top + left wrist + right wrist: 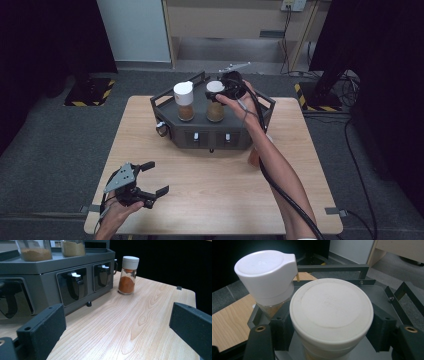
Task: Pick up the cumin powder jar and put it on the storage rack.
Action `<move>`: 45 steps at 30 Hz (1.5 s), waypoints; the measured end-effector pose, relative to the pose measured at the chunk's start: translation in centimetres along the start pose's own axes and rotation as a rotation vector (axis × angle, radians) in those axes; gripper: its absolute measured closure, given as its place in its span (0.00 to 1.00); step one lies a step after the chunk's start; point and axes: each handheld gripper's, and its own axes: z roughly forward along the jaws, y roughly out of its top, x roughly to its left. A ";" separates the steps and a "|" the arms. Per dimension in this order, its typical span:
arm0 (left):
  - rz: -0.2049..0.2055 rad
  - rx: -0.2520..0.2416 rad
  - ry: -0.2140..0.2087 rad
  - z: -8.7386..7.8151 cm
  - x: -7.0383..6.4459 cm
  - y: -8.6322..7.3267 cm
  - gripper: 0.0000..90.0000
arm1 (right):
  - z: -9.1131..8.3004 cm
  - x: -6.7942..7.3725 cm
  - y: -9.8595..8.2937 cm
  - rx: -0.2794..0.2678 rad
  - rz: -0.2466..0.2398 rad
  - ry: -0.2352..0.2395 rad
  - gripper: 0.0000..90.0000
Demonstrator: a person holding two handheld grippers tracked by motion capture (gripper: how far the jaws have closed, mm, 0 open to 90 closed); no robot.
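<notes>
Right gripper (226, 91) around jar cap (331, 310)

On my worktop (210, 175) the rack (215, 132) stands at the far middle — two jars on top, side by side. A third jar (128, 275) stands on the worktop, just right of the rack's front.

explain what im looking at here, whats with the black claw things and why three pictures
A person holds a hand-operated gripper in each hand at a wooden table. The high view looks down from above; the other two pictures come from cameras riding on each gripper. The left gripper hangs open over the table, holding nothing. The right gripper has its jaws around the white lid of a spice jar standing on a dark grey rack, beside a second white-capped jar. A third jar of orange powder stands on the table.
</notes>
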 end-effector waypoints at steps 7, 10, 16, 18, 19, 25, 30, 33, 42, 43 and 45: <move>0.001 0.000 0.000 0.0 0.0 0.0 0.00 | -0.1 0.0 -0.5 -0.032 0.023 0.004 0.23; 0.002 0.000 0.000 0.0 0.0 0.0 0.00 | -0.3 0.1 -0.7 -0.049 0.029 -0.005 0.10; 0.002 0.001 -0.001 0.0 0.0 0.0 0.00 | -1.7 -0.1 -0.4 -0.083 0.009 -0.008 0.07; 0.002 0.001 -0.001 0.0 0.0 0.0 0.00 | -2.5 -0.1 -0.1 -0.086 0.004 -0.010 0.07; 0.003 0.002 -0.001 0.0 0.0 0.0 0.00 | -2.9 -0.1 0.0 -0.092 -0.001 -0.008 0.07; 0.006 0.005 0.001 0.1 -0.1 0.1 0.00 | -5.3 -0.1 0.3 -0.108 -0.019 0.000 0.07; 0.006 0.008 0.000 0.1 0.0 0.1 0.00 | -6.7 0.0 0.1 -0.125 -0.020 0.011 0.07; 0.006 0.008 0.001 0.1 -0.1 0.1 0.00 | -7.4 0.0 -0.4 -0.144 -0.020 0.026 0.07; 0.007 0.010 0.004 0.1 -0.1 0.1 0.00 | -9.8 0.7 -0.9 -0.185 -0.053 0.045 0.07; 0.007 0.009 0.003 0.1 -0.1 0.1 0.00 | -10.1 0.7 -1.0 -0.192 -0.053 0.054 0.07; 0.007 0.009 0.003 0.1 -0.1 0.1 0.00 | -10.7 1.0 -1.2 -0.205 -0.067 0.055 0.07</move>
